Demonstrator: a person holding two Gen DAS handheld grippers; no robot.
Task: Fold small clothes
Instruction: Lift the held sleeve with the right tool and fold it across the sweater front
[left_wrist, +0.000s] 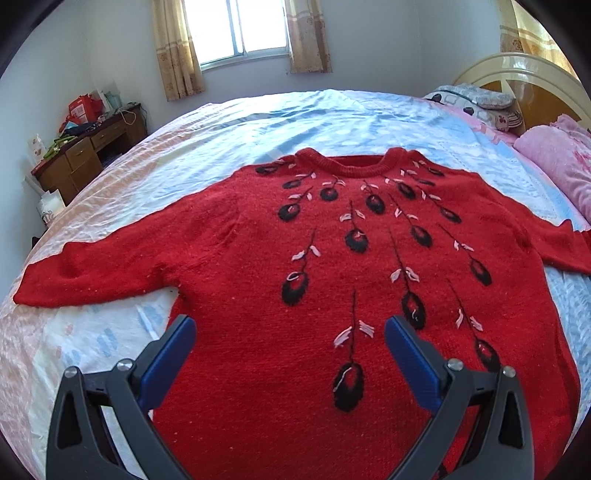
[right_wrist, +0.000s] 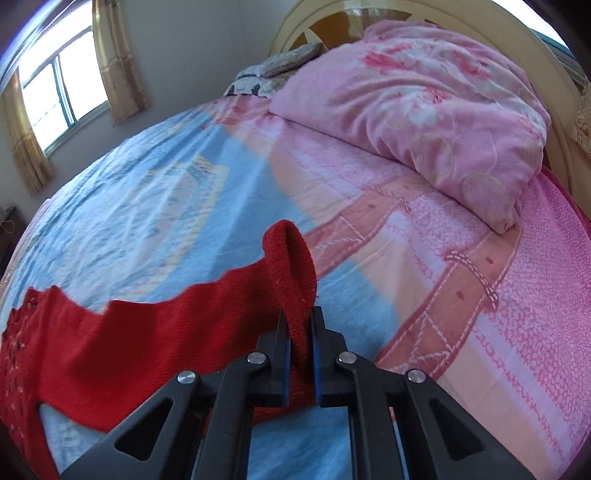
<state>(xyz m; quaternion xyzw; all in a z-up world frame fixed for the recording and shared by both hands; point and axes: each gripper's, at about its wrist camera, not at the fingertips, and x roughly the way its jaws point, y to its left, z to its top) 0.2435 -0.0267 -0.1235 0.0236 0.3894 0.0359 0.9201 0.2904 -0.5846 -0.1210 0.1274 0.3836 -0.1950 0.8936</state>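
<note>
Red sweater (left_wrist: 332, 266) lies face up on the bed (left_wrist: 155, 155), filling mid-frame in the left view, sleeves stretched toward the left and right edges. Right tongs (right_wrist: 300, 332) pinch the right sleeve cuff (right_wrist: 291, 258), lifted at centre frame; the sleeve trails lower left. Left tongs (left_wrist: 290, 332) gape wide over the hem, holding nothing

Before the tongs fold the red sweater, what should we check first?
1. Right tongs pinching the sleeve cuff: ok.
2. Left tongs open and holding nothing: ok.
3. Red sweater lying flat, front up, on the bed sheet: ok.
4. Other sleeve spread out straight: ok.
5. Pink quilt away from the sweater: ok.
6. Bottom hem lying flat: cannot tell, it is hidden.
</note>
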